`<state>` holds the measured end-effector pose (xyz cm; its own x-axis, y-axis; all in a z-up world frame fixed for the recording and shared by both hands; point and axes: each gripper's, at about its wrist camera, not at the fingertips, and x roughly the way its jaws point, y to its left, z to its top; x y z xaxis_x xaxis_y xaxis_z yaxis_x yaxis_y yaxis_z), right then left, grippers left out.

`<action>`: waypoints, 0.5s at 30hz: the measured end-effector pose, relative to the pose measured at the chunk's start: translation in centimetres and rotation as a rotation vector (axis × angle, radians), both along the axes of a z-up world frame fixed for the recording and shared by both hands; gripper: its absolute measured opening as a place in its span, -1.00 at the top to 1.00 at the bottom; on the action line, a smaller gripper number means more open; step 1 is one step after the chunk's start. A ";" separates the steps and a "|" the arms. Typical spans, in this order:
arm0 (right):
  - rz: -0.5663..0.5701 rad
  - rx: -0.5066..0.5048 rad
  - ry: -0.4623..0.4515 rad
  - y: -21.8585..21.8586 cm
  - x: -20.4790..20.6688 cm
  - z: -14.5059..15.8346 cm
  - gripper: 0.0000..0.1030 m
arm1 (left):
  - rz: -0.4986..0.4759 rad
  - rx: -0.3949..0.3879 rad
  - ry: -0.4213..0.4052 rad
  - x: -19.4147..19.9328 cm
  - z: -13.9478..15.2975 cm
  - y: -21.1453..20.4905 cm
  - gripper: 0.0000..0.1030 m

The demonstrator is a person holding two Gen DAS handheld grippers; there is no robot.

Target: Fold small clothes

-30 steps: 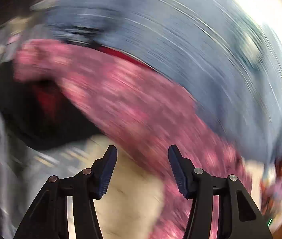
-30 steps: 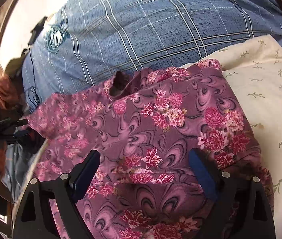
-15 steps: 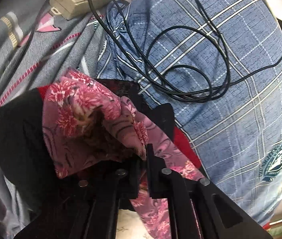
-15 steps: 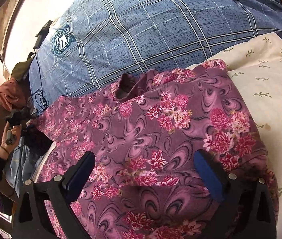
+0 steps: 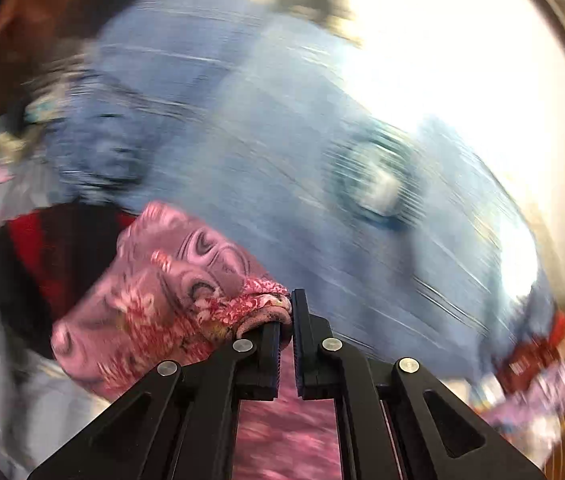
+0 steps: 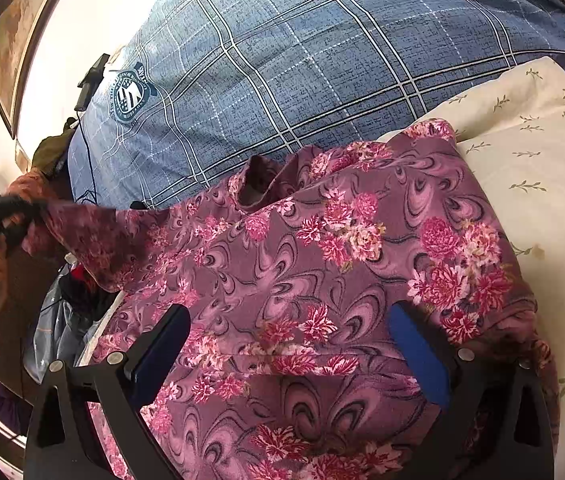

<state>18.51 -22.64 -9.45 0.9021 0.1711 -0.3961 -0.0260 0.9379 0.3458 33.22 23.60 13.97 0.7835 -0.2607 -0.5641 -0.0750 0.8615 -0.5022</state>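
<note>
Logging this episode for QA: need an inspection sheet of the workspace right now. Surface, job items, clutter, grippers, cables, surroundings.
Surface: cream leaf-print bedding, with a blue plaid pillow behind it.
Job's things: purple floral-print fabric garment spread on the bedding; one sleeve pulled out to the left.
Clutter: black-and-red cloth and grey fabric at the left edge.
Grippers: left gripper shut on the garment's bunched sleeve end, left view motion-blurred; right gripper open over the garment's body, whether it touches the cloth cannot be told.
Cables: thin dark cable running down the pillow's left side from a black clip.
Surroundings: pale wall, framed picture upper left.
</note>
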 end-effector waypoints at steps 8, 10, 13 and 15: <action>0.011 0.023 -0.021 -0.3 -0.3 -0.1 -0.95 | -0.310 0.083 0.136 -1.2 -5.4 -16.4 0.92; 0.014 0.030 -0.026 -0.4 -0.4 -0.1 -0.95 | -0.357 0.055 0.275 -0.8 -9.4 -18.5 0.92; 0.019 0.040 -0.034 -0.6 -0.5 -0.1 -0.95 | -0.377 0.014 0.419 -1.2 -14.0 -18.8 0.91; 0.023 0.046 -0.039 -0.7 -0.5 -0.2 -0.95 | -0.395 -0.054 0.449 -1.7 -15.2 -17.5 0.77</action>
<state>18.00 -23.32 -9.61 0.9123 0.2088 -0.3522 -0.0612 0.9201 0.3869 31.51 6.13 -1.20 0.3095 -0.5207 -0.7956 0.0306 0.8417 -0.5390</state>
